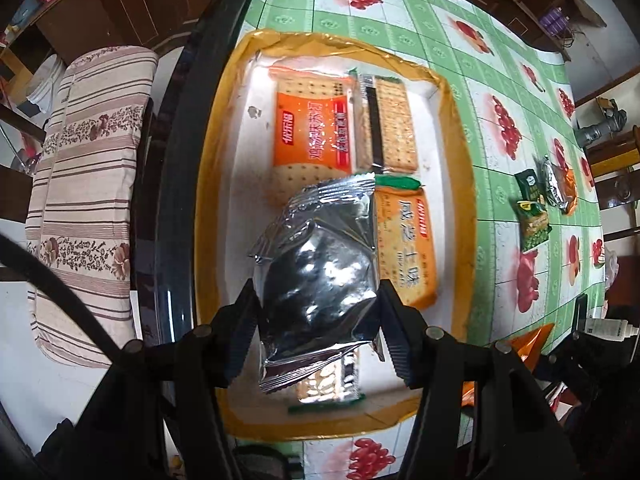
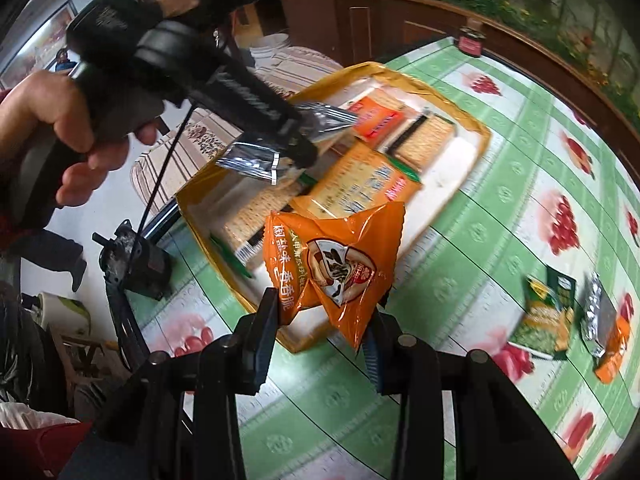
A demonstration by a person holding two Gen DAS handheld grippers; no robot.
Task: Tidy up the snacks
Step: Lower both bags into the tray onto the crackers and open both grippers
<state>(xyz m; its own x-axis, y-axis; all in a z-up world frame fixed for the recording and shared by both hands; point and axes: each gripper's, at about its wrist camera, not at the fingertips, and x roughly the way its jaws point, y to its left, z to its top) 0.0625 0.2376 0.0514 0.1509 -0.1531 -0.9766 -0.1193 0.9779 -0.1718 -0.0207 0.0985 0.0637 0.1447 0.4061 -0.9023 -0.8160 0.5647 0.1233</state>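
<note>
My left gripper [image 1: 318, 316] is shut on a silver foil snack packet [image 1: 320, 268] and holds it above a white box with a yellow taped rim [image 1: 452, 104]. The box holds an orange cracker pack [image 1: 312, 132], a clear cracker pack [image 1: 394, 126] and a yellow cracker pack [image 1: 406, 244]. My right gripper [image 2: 322, 320] is shut on an orange snack packet [image 2: 340, 264], held above the box's near corner [image 2: 304, 346]. In the right wrist view the left gripper [image 2: 296, 148] hangs over the box with the silver packet [image 2: 256, 160].
Two green packets [image 2: 546, 312] and a silver and orange packet [image 2: 604, 328] lie loose on the green fruit-print tablecloth [image 2: 480, 208], to the right of the box. A cushioned striped seat [image 1: 88, 184] stands beyond the table's dark edge. A dark jar [image 2: 471, 42] sits at the far edge.
</note>
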